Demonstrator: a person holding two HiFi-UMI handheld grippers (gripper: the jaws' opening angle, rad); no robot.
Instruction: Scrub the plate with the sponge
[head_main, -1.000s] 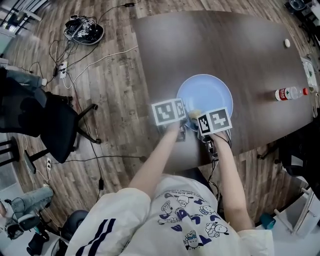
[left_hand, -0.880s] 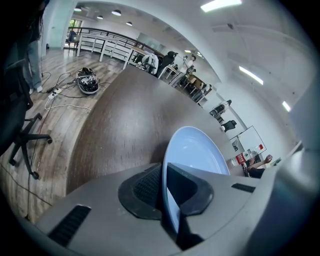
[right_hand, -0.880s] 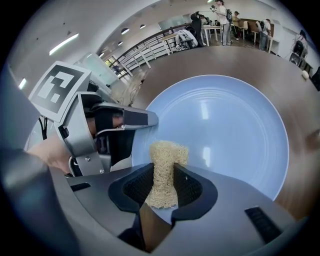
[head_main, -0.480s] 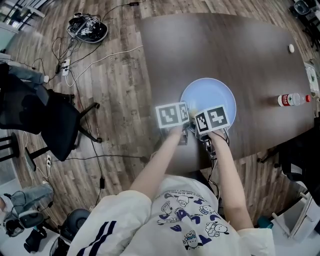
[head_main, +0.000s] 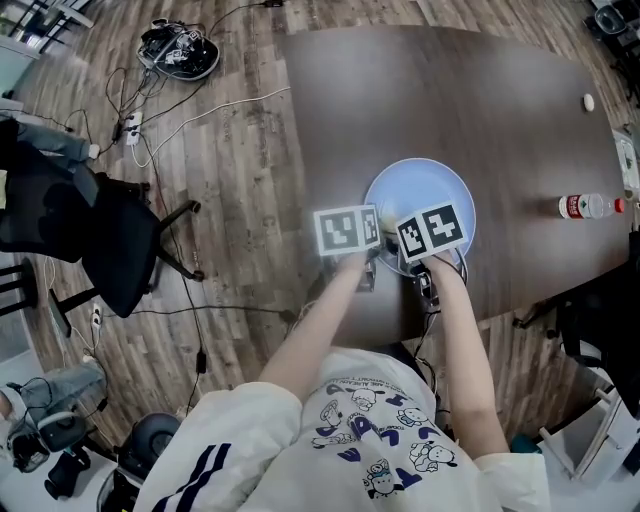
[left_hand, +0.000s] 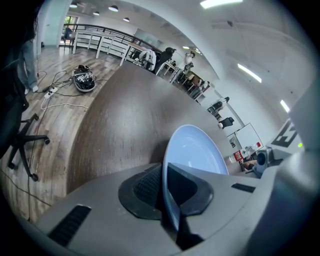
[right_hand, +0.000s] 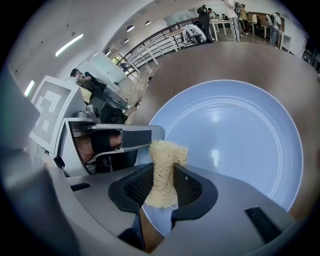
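The round pale-blue plate (head_main: 425, 185) lies on the dark brown wooden table (head_main: 450, 90). The left gripper (left_hand: 167, 192) is clamped on the plate's near-left rim. Just beside it, over the plate's near part, the right gripper (right_hand: 163, 186) pinches a tan fibrous sponge (right_hand: 165, 160). A red-labelled clear bottle (head_main: 586, 206) lies well right of the plate.
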